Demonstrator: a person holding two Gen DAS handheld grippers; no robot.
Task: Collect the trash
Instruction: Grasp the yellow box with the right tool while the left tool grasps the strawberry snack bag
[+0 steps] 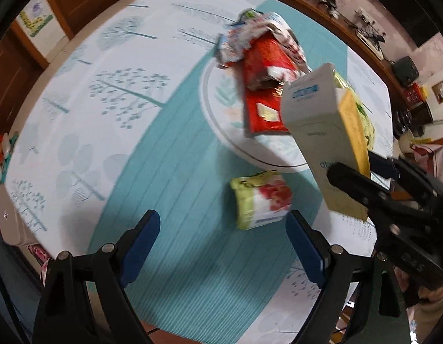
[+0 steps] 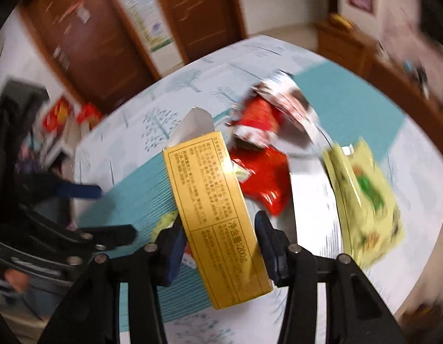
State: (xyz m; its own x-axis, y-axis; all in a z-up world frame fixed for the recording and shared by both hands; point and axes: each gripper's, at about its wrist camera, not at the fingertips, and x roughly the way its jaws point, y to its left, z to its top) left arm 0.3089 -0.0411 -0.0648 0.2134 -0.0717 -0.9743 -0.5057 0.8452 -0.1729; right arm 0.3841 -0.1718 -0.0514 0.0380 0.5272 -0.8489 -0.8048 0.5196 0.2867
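We are clamping our right tool [image 2: 218, 238] on one long yellow cardboard box [image 2: 215, 200], its printed panel facing us and its pale flap open at the far end, above the desk [image 1: 78, 114]. Our left tool [image 1: 223, 246] is hanging released over the ribbed teal mat [image 1: 178, 200], just short of one small crumpled green-and-red packet [image 1: 261, 197]. We are seeing two glossy red foil wrappers [image 1: 264, 86] on one round white plate [image 1: 218, 120].
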